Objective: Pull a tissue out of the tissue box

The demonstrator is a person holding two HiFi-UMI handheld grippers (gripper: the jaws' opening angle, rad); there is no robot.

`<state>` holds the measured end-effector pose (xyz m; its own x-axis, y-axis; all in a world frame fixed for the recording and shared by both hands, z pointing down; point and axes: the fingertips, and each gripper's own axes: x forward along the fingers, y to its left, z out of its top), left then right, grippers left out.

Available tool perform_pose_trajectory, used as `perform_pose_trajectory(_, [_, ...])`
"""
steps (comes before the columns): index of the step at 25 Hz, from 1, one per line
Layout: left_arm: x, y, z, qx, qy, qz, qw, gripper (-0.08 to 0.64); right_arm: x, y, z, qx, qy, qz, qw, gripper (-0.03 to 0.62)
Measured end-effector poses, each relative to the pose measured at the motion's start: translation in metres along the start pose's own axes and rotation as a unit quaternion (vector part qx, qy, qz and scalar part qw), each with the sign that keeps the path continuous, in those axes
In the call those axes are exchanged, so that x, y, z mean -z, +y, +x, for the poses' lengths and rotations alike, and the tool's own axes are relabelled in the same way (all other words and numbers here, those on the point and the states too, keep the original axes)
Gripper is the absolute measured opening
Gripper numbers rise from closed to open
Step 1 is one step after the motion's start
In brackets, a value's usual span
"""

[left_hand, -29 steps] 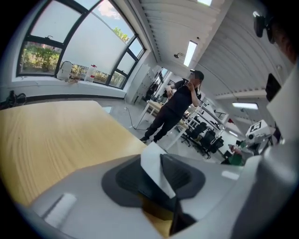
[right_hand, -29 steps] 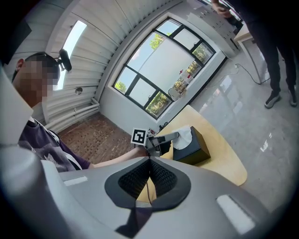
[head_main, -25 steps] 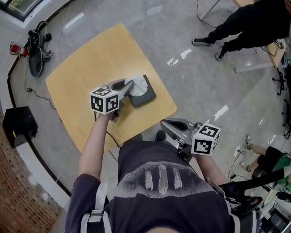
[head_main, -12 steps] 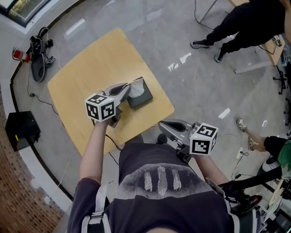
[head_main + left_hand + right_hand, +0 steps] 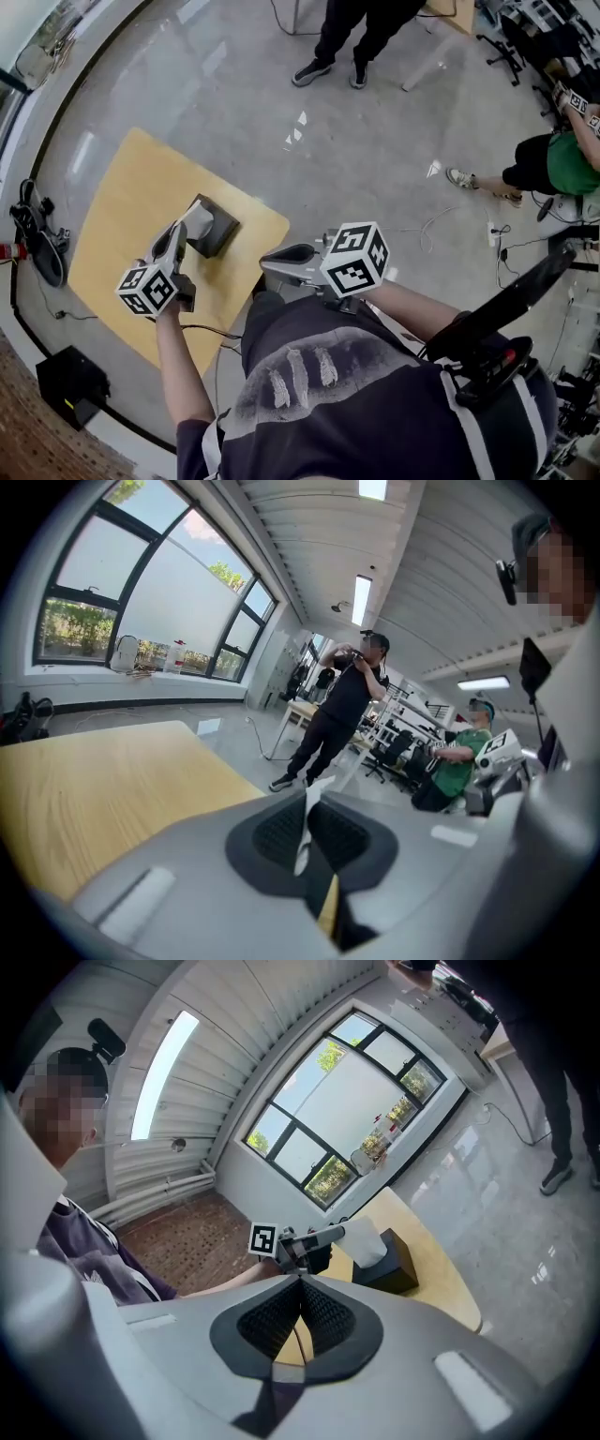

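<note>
A dark tissue box [image 5: 217, 230] stands near the right edge of the yellow table [image 5: 122, 206]. A white tissue [image 5: 196, 217] rises from its top slot. My left gripper [image 5: 188, 223] is shut on that tissue just above the box. In the left gripper view a thin white strip of tissue [image 5: 304, 825] shows pinched between the jaws of the left gripper [image 5: 307, 803]. My right gripper [image 5: 267, 262] hovers off the table's near right corner, shut with nothing in it. The right gripper view shows the box [image 5: 392, 1262], the lifted tissue [image 5: 365, 1242] and the left gripper [image 5: 337, 1233] holding it.
A person in black [image 5: 361, 28] stands on the grey floor beyond the table. Another in green [image 5: 553, 164] sits at the right. A black box [image 5: 70, 384] and cables [image 5: 37, 244] lie by the curved wall at the left.
The left gripper has closed on the tissue and risen, drawing the tissue up from the box. The head view has swung, so the table now sits further left. The right gripper has stayed put.
</note>
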<state>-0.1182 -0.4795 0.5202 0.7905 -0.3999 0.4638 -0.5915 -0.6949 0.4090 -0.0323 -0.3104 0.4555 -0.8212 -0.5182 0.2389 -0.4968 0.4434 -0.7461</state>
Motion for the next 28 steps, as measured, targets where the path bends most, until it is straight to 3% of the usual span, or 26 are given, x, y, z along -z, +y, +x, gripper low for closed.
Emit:
perform_pose_trajectory(10, [-0.023, -0.038, 0.006, -0.015, -0.020, 0.033, 0.9991, 0.005, -0.009, -0.006, -0.044, 0.004, -0.046, -0.011, 0.999, -0.006])
perform_pose_trajectory(17, [-0.069, -0.083, -0.024, -0.011, -0.095, 0.041, 0.9945, 0.003, -0.010, 0.016, -0.073, -0.003, -0.057, -0.021, 0.998, -0.006])
perform_pose_trajectory(28, [-0.087, -0.113, -0.032, -0.032, -0.115, 0.065, 0.9907, 0.003, -0.016, 0.009, -0.097, -0.024, -0.089, -0.042, 0.995, -0.006])
